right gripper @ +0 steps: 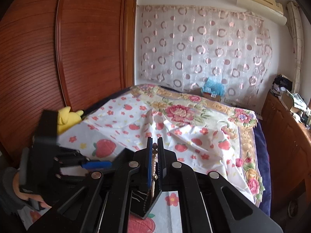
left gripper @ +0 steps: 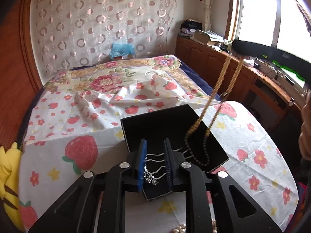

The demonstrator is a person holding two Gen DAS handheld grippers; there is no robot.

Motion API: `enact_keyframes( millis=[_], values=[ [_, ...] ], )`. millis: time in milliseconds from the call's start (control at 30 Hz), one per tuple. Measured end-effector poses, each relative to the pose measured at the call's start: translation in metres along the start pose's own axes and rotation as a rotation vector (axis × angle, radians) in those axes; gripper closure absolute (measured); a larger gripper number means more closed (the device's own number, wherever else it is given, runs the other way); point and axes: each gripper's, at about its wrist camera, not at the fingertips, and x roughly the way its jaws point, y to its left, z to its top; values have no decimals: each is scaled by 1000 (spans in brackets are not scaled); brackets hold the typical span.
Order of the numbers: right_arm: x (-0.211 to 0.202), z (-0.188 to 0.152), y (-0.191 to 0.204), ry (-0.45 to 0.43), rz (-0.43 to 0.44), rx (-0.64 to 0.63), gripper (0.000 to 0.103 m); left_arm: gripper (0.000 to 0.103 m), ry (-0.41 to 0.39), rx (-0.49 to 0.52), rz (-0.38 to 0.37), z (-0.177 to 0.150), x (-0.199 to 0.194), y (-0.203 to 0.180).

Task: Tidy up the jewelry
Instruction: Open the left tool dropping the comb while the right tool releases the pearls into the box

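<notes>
A black velvet tray [left gripper: 161,122] lies on the strawberry-print cloth; its corner also shows in the right wrist view [right gripper: 144,211]. A silver hair comb [left gripper: 155,161] lies on the tray between my left gripper's [left gripper: 155,145] open blue-padded fingers, untouched. My right gripper [right gripper: 155,142] is shut on a beaded necklace [right gripper: 154,163]. In the left wrist view the right gripper [left gripper: 272,51] hangs at the upper right, and the necklace [left gripper: 202,120], amber beads above and dark beads below, dangles down onto the tray's right part.
Loose pearls [left gripper: 180,229] lie on the cloth near the bottom edge. A yellow plush toy [right gripper: 67,118] sits at the left. A rumpled floral bed [left gripper: 116,81] lies beyond, a wooden wardrobe [right gripper: 64,58] to the left, cluttered wooden cabinets [left gripper: 223,58] to the right.
</notes>
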Motion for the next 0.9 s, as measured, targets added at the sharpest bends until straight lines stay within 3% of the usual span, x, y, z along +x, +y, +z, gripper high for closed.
enact_keyframes(
  millis=[333,467,667,900],
  values=[
    [23,-31,6,78,-11,21,96,76,-58,-5,-4,-21,-45,3],
    [17,-39,9,80,-19,32,90,76,-59,-5,5,-35,-60,3],
    [-4,-66,23,87,-10,52,89,73,-58,-19,2,-60,-82,5],
    [-32,-107,41,90,8,112,89,55,-54,-17,-2,-89,-100,0]
  ],
)
